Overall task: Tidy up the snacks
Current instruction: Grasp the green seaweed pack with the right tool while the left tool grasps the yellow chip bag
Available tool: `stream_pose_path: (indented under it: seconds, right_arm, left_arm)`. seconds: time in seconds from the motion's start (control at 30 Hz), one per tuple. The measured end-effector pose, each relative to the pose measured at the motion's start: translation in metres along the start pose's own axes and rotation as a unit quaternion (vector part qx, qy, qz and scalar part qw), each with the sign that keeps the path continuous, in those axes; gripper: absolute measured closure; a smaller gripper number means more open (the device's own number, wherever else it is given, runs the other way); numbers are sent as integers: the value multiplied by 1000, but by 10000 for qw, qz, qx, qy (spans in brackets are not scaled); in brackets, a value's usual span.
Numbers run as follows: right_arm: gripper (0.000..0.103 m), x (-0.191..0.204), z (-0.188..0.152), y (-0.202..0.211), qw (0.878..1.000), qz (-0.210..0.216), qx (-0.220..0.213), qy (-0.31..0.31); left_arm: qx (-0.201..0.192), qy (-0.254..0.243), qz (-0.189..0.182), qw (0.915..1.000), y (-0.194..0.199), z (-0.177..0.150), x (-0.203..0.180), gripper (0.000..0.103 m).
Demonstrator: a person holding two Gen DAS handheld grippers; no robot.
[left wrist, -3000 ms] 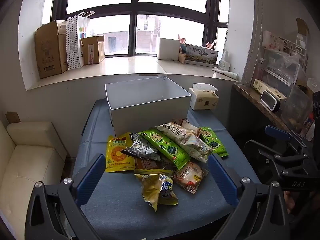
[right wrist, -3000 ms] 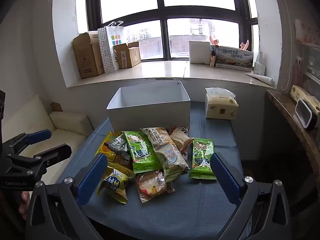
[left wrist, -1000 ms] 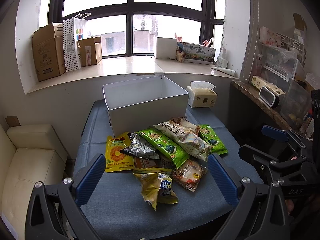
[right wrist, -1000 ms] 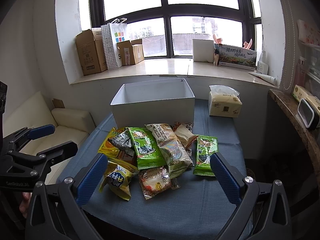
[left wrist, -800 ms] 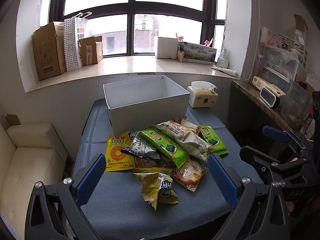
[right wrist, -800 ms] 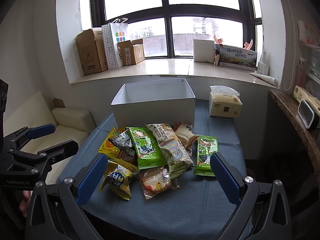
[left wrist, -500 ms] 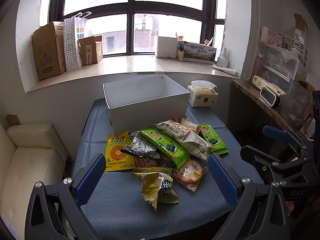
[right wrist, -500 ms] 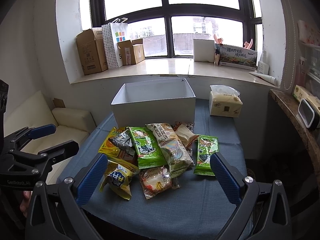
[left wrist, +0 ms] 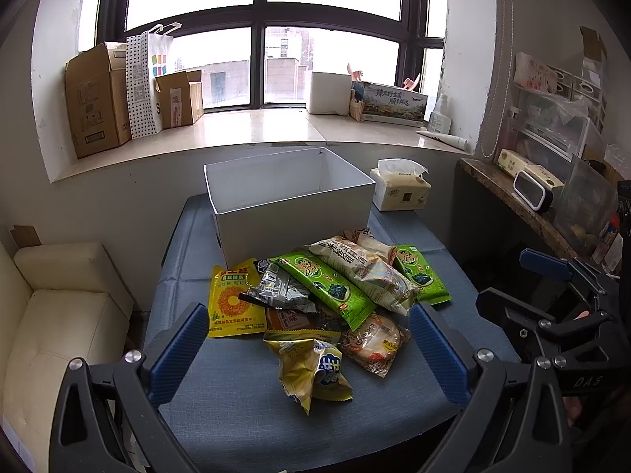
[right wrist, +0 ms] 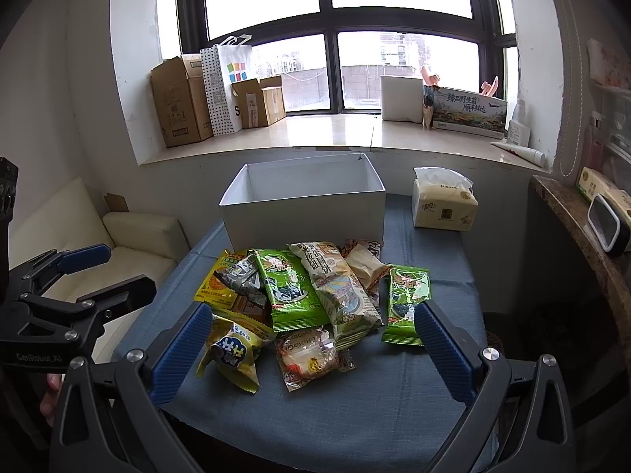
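Note:
A pile of snack packets lies on the blue table (left wrist: 244,406) in front of an empty white box (left wrist: 292,213) (right wrist: 307,213). The pile has a yellow packet (left wrist: 232,303), a silver packet (left wrist: 284,289), green seaweed packets (left wrist: 327,285) (right wrist: 406,299), a long beige packet (right wrist: 335,287), a bread bun packet (right wrist: 309,354) and a crumpled yellow packet (left wrist: 311,370) (right wrist: 230,351). My left gripper (left wrist: 307,351) is open, empty, near the table's front edge. My right gripper (right wrist: 307,349) is open and empty, also short of the pile.
A tissue pack (left wrist: 400,193) (right wrist: 443,205) stands right of the box. A cream sofa (left wrist: 51,307) is left of the table, a cluttered shelf (left wrist: 532,193) to the right. Cardboard boxes (right wrist: 181,102) and a paper bag sit on the window sill.
Both grippers have drifted only slightly; the views are almost the same. Nothing on the table has moved.

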State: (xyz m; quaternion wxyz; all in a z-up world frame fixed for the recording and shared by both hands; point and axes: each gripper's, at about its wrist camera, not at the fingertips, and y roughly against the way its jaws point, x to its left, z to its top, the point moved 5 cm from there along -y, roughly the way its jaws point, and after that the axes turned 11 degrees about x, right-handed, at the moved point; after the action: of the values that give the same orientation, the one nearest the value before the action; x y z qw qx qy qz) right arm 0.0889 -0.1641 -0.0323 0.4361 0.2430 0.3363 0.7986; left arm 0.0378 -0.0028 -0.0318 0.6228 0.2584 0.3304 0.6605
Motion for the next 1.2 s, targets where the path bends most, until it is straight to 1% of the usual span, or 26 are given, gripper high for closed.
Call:
stream_pose_path:
  seconds: [0.13, 0.23, 0.33, 0.47, 0.57, 0.67, 0.73, 0.8, 0.87, 0.93, 1.0, 1.07, 1.1, 1.13, 1.2]
  right_arm:
    - [0, -2, 0, -1, 10000, 53, 7, -35]
    - [0, -11, 0, -7, 9998, 103, 27, -146]
    - [0, -31, 0, -21, 9994, -17, 113, -335]
    - [0, -72, 4, -51, 9973, -151, 320, -650]
    - [0, -106, 8, -90, 9931, -301, 684, -901]
    - [0, -131, 11, -132, 9888, -450, 1032, -975]
    - [0, -143, 12, -158, 9835, -567, 1374, -1035]
    - [0, -148, 15, -177, 9824, -374, 1512, -1033]
    - [0, -152, 17, -193, 9791, -363, 1656, -1126]
    - [0, -152, 18, -204, 9778, -245, 1738, -1141]
    - [0, -150, 18, -214, 9777, -311, 1808, -1026]
    - [0, -151, 15, -224, 9746, -420, 1962, -994]
    - [0, -151, 13, -228, 9736, -402, 2010, -1004]
    - [2, -151, 12, -231, 9729, -368, 2044, -1017]
    - [13, -151, 9, -237, 9710, -433, 2140, -977]
  left_arm:
    - [12, 10, 3, 10000, 0, -1, 1, 0]
    - [7, 25, -7, 10000, 0, -1, 2, 0]
    - [19, 32, -7, 10000, -1, -2, 4, 0]
    - [51, 62, -8, 10000, -4, -3, 6, 0]
    - [94, 93, -3, 9999, -8, -6, 8, 0]
    - [152, 132, 28, 9998, -12, -10, 13, 0]
    - [199, 181, 38, 9996, -16, -12, 17, 0]
    - [233, 254, 42, 9994, -19, -13, 23, 0]
    - [264, 299, 24, 9992, -22, -15, 27, 0]
    - [317, 341, 26, 9989, -27, -16, 31, 0]
    - [403, 380, 19, 9985, -35, -18, 35, 0]
    - [510, 411, 32, 9978, -43, -20, 38, 0]
    - [563, 423, 37, 9975, -48, -21, 40, 0]
    - [611, 417, 30, 9973, -52, -21, 40, 0]
    - [709, 398, 34, 9967, -60, -23, 40, 0]
